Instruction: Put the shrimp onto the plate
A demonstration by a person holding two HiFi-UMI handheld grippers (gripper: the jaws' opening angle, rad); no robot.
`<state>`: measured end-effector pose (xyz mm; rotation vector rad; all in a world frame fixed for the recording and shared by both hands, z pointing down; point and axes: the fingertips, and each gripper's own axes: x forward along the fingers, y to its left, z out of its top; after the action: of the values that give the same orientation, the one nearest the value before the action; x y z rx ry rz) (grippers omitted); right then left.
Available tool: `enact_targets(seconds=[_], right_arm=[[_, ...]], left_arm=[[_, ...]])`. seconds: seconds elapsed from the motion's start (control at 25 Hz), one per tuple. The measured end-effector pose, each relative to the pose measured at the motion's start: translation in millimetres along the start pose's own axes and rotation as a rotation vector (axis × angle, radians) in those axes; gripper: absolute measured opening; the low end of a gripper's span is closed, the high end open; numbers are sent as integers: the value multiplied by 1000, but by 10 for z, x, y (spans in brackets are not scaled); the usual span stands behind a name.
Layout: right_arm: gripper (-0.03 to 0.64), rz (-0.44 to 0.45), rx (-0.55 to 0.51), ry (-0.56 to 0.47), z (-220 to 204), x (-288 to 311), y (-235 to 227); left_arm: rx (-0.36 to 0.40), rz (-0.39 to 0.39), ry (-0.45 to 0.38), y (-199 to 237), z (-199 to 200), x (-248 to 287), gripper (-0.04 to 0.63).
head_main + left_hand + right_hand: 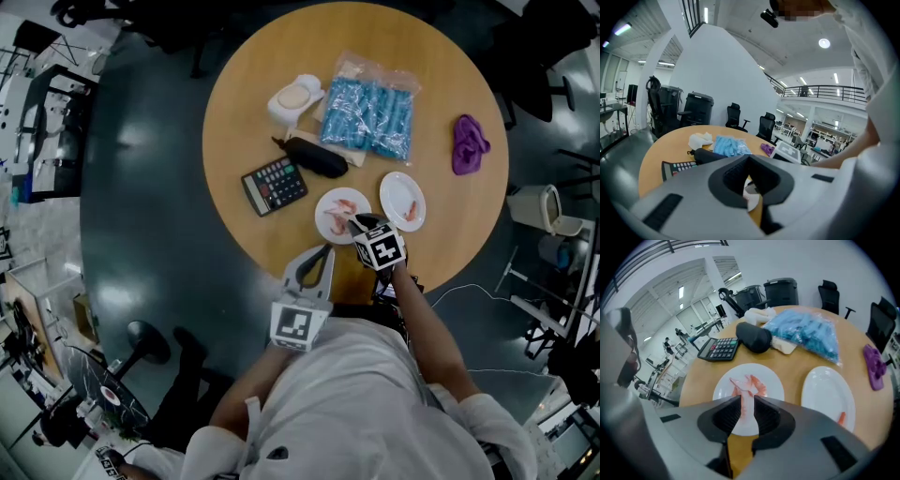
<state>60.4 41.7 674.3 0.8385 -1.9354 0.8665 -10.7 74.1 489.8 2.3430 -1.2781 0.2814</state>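
Two white plates sit near the front edge of the round wooden table. The left plate [330,202] [771,380] holds several pink shrimp [341,211] [751,384]. On the right plate [397,190] [825,392] lies one shrimp [411,210] [841,418]. My right gripper [356,223] [747,405] hangs over the left plate, jaws a narrow gap apart, with one shrimp's tail showing in that gap and nothing pinched. My left gripper [325,250] [749,159] is shut and empty, just off the table's front edge.
Behind the plates lie a calculator [274,185] [719,348], a black pouch [316,157] [753,337], a bag of blue packets [368,114] [808,331], a white bundle [295,99] and a purple cloth [469,143] [874,364]. Office chairs and bins stand round the table.
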Motion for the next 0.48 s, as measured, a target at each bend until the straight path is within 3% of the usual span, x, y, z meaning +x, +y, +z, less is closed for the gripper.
enact_targets(seconds=[0.12, 0.24, 0.36, 0.48], right_arm=[[87, -190, 68, -57, -79, -377, -593], [87, -366, 185, -38, -362, -679, -1356], [87, -363, 306, -24, -589, -750, -1700], [89, -340, 322, -2, -613, -705, -1755]], left_arm=[[-4, 5, 4, 9, 5, 8, 8], [14, 2, 8, 6, -13, 31, 8], [22, -9, 16, -30, -47, 28, 8], [47, -9, 15, -75, -30, 46, 8]])
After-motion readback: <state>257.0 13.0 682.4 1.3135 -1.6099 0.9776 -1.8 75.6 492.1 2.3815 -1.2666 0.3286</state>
